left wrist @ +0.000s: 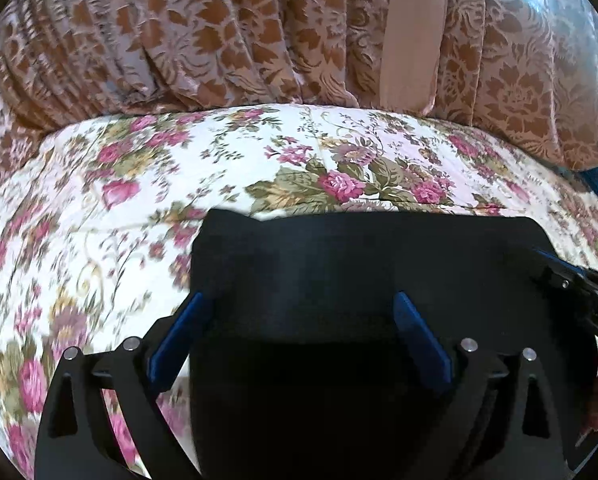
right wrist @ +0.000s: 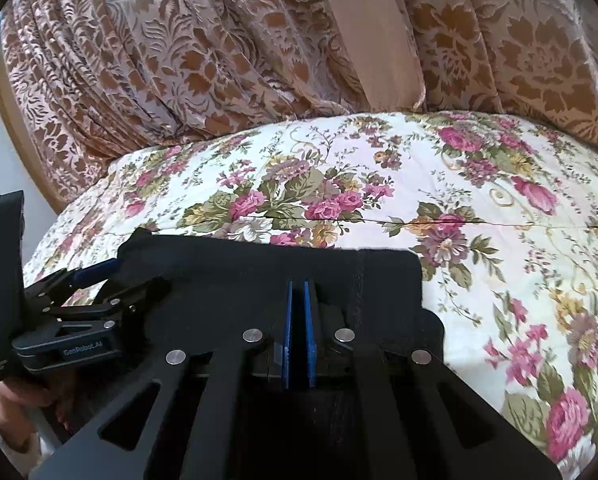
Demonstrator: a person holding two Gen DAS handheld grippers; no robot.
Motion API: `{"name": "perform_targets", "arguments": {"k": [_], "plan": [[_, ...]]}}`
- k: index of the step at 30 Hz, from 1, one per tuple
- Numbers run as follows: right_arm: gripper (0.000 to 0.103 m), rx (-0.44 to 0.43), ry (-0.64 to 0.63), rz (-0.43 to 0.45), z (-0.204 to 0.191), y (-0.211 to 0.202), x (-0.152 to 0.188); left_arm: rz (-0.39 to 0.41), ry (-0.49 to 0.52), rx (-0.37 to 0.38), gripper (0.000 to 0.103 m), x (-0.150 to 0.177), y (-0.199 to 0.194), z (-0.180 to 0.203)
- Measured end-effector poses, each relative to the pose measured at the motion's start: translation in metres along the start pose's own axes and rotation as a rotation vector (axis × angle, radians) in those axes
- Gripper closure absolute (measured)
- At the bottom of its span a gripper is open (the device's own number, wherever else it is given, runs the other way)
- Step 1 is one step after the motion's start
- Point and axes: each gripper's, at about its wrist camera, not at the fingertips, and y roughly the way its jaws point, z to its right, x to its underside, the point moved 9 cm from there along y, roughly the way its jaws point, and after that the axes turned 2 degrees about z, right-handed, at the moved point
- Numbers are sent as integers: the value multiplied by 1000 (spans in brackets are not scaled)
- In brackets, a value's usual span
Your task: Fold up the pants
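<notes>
While the black pants (left wrist: pixel 339 264) lie folded on the floral bedspread (left wrist: pixel 99 208) before the curtain (left wrist: pixel 179 40), the left gripper (left wrist: pixel 299 320) stands spread over them, pads clear of cloth. The right gripper (right wrist: pixel 298 292) is pressed together above the same pants; whether it pinches fabric cannot be told.

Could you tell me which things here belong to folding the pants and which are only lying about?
Belongs to the job:
- black pants, lying on the bed
- left gripper, jaws wide apart over the pants
- right gripper, pads together

Just there:
- floral bedspread under the pants
- patterned curtain behind the bed
</notes>
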Motion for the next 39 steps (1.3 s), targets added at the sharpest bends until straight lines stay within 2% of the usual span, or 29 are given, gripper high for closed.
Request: {"name": "perform_targets", "arguments": {"k": [1,3,4,5,6,8,12,16,21,24,25,27,28,30,33,37,39], "plan": [[98,9,1,2,1,-5,2,3,-20,8,9,4,-4,-3],[84,29,-6,24,2,-21,8,13,-76,26,9,14,-16,-12],[82,23,-7,32,2,-26,11,20,-96,29,9,19,-21,-16],[74,24,-8,39,3,-33,15,27,-108,32,8,24,-24,-19],[53,50,-14,49,5,-41,19,34,-117,32,7,29,-28,-22],[36,92,-15,59,12,-53,26,42,-127,33,6,41,-34,-28],[36,90,57,28,31,-63,42,29,-153,83,6,60,-41,-33],[34,20,176,-25,42,-63,58,-16,-193,168,6,73,-44,-35],[32,-98,281,-125,41,-58,75,-150,-312,396,6,93,-37,-33],[28,-185,345,-204,39,-50,88,-194,-355,473,6,98,-30,-29],[28,-214,377,-224,38,-46,90,-194,-341,480,7,99,-29,-26],[28,-276,481,-240,42,-40,95,-196,-266,482,16,98,-28,-12],[29,-293,509,-235,43,-37,95,-194,-236,465,18,98,-30,-7],[37,-275,459,-226,37,-37,91,-176,-154,420,24,95,-32,2],[46,-232,344,-190,25,-44,82,-135,-100,388,37,88,-41,7],[53,-215,292,-142,23,-53,73,-67,-4,323,57,72,-58,14],[55,-184,214,-105,18,-59,64,-23,41,308,61,58,-68,20]]}}
